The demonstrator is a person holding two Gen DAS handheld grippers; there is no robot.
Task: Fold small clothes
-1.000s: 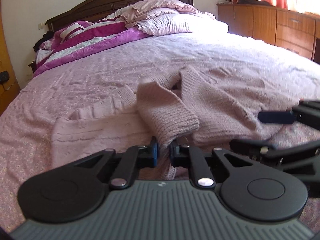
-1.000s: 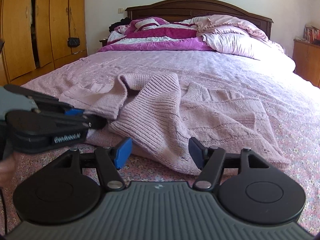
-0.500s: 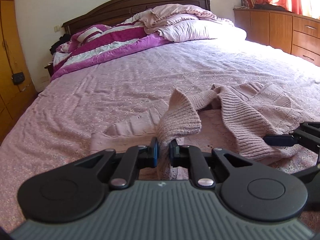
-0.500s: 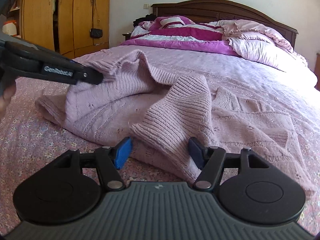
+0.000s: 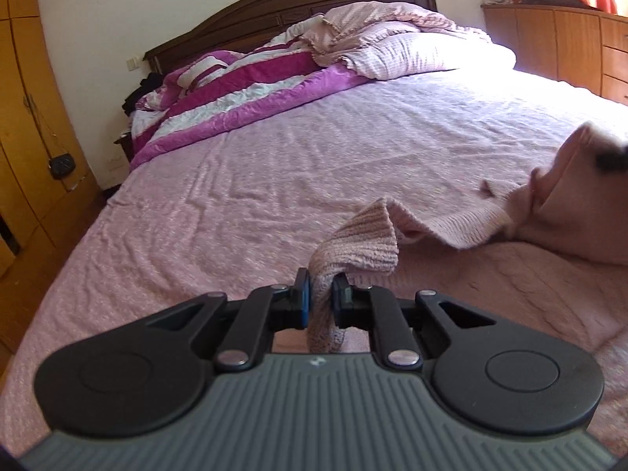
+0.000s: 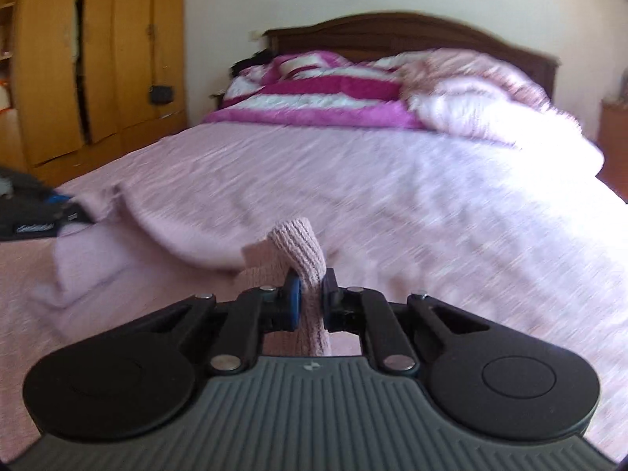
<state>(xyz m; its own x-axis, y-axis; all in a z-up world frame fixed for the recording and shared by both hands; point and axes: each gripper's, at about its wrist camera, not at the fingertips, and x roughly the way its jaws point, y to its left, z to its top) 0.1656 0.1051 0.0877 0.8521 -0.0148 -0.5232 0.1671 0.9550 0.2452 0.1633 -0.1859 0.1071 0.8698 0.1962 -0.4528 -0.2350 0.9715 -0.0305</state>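
A pale pink knitted sweater [image 5: 463, 223] lies on the pink bedspread [image 5: 314, 157] and is stretched between both grippers. My left gripper [image 5: 321, 299] is shut on a ribbed edge of the sweater, held above the bed. My right gripper [image 6: 311, 297] is shut on another ribbed edge of the sweater [image 6: 298, 247]. The left gripper also shows at the left edge of the right wrist view [image 6: 35, 216], and the right gripper as a dark blur at the right edge of the left wrist view [image 5: 610, 159]. The right wrist view is motion-blurred.
A purple and white duvet [image 5: 243, 98] and pink pillows [image 5: 408, 47] are piled at the dark wooden headboard [image 5: 314, 4]. Wooden wardrobes [image 6: 98, 59] stand left of the bed, a wooden dresser [image 5: 569, 43] to the right.
My right gripper has closed on a ribbed edge of the sweater. Both grippers have lifted and moved apart, pulling the sweater out between them.
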